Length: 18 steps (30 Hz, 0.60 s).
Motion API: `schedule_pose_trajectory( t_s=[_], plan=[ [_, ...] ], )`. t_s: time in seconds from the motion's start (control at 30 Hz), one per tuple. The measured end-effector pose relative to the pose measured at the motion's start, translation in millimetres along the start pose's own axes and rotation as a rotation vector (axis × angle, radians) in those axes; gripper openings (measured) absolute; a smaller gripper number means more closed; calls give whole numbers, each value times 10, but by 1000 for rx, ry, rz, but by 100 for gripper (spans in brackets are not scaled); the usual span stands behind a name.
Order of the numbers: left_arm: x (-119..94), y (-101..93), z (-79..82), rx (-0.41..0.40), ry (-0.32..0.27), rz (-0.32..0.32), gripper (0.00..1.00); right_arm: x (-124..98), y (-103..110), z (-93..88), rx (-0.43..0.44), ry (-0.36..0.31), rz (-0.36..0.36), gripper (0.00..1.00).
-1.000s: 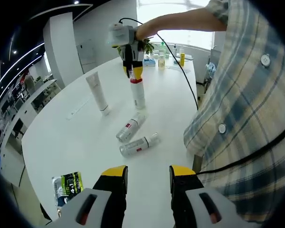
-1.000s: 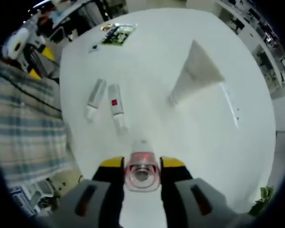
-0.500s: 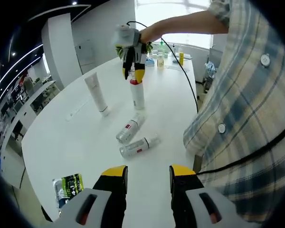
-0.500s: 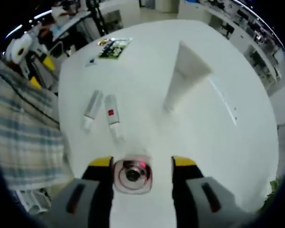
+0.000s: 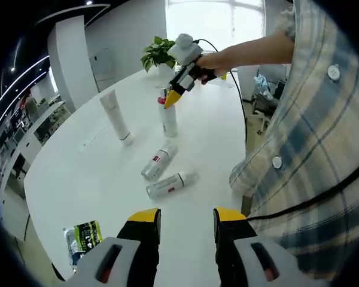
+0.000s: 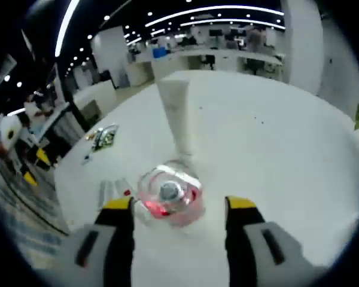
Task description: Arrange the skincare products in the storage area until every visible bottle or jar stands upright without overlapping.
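A broad white rounded counter (image 5: 78,173) carried several skincare containers. In the left gripper view, the left hand-held gripper (image 5: 186,220) showed at the bottom edge, its yellow-tipped jaws spread apart with nothing between them, hanging above the near part of the counter.

Farther across the counter, a person's bare forearm reached in from the right, holding the right hand-held gripper (image 5: 171,100) just above and beside a slim white bottle with a clear red-ringed cap (image 5: 168,119). That bottle stood upright. In the right gripper view, the same bottle (image 6: 170,194) was seen from above, its round cap sitting in the gap between that gripper's (image 6: 179,204) parted yellow tips, with space visible on both sides, so the jaws were not clamped on it.

A tall white tube (image 5: 115,116) stood upright on its cap, near the bottle and to its left. Two white bottles with red labels lay on their sides nearer the camera: one (image 5: 155,162) just beyond the other (image 5: 170,184), close together but apart.

A green and black packet (image 5: 84,235) lay flat near the counter's edge. A green potted plant (image 5: 158,52) stood at the far end.
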<state>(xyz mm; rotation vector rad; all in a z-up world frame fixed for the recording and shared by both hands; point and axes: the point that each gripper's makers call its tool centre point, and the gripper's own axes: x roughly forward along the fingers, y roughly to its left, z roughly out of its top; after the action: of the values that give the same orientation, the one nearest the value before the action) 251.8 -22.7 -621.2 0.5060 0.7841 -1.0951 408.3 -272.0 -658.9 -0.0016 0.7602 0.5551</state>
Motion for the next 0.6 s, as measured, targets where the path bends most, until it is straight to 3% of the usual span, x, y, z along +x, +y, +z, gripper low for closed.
schedule_pose_trajectory(
  t_s=[0.1, 0.23, 0.37, 0.53, 0.6],
  plan=[
    [-9, 23, 6, 4, 4, 0, 36, 59, 1, -75, 55, -61, -73, 55],
    [-14, 20, 14, 11, 7, -5, 36, 87, -38, 0, 63, -129, -146, 47],
    [-17, -6, 1, 15, 14, -9, 36, 125, -105, 39, 125, -172, -198, 44],
    [-30, -35, -35, 6, 18, -6, 36, 143, -125, 0, 219, -212, -191, 38],
    [-36, -45, -56, 4, 22, -6, 36, 135, -147, -27, 205, -207, -205, 36]
  ],
)
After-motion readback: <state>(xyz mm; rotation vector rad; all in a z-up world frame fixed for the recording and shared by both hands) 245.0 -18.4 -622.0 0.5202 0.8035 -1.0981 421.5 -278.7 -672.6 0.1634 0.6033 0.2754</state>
